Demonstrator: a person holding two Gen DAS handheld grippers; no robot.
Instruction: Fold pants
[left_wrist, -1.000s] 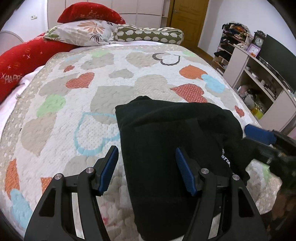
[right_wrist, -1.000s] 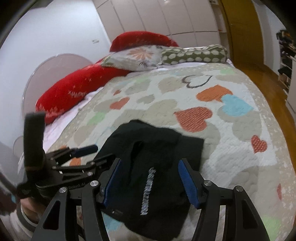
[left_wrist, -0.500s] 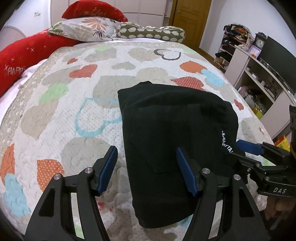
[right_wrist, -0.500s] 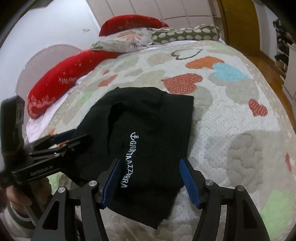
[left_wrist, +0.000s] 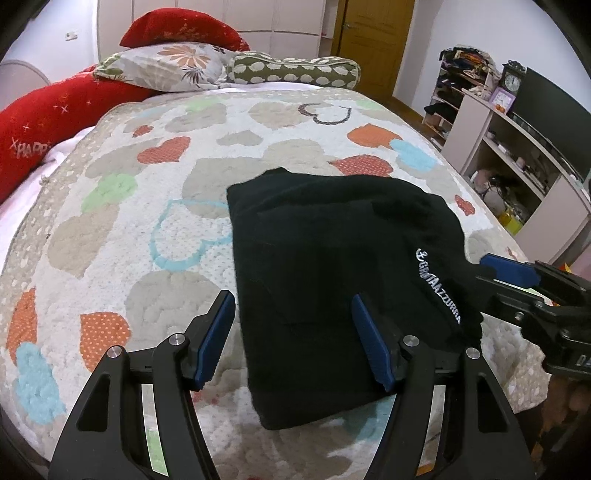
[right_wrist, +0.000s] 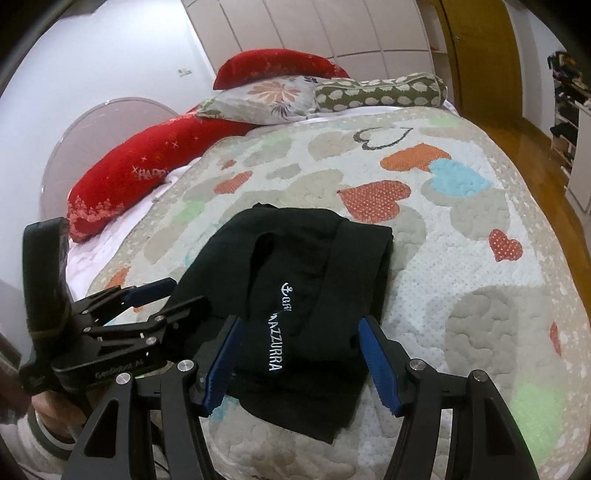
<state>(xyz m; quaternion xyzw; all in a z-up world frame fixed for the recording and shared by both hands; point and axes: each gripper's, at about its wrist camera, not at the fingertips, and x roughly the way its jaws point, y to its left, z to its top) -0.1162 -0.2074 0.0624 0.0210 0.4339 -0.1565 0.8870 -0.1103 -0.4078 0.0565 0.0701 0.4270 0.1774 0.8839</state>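
Note:
The black pants (left_wrist: 332, 266) lie folded into a compact rectangle on the heart-patterned quilt (left_wrist: 147, 192), with white lettering on the top layer. In the right wrist view the pants (right_wrist: 303, 295) show a wrinkle across the lettering. My left gripper (left_wrist: 295, 339) is open and empty, its fingers straddling the near left edge of the pants. My right gripper (right_wrist: 299, 362) is open and empty over the near end of the pants. The left gripper also shows in the right wrist view (right_wrist: 159, 295), and the right gripper in the left wrist view (left_wrist: 495, 273).
Red cushions (left_wrist: 44, 118), a floral pillow (left_wrist: 173, 66) and a spotted bolster (left_wrist: 295, 70) lie at the head of the bed. A shelf unit with a TV (left_wrist: 524, 147) stands to the right. A wooden door (left_wrist: 369, 40) is at the back.
Both grippers have pulled back a little from the pants and stayed open. The fabric at the right side, bunched a second ago, now lies flatter with the lettering showing.

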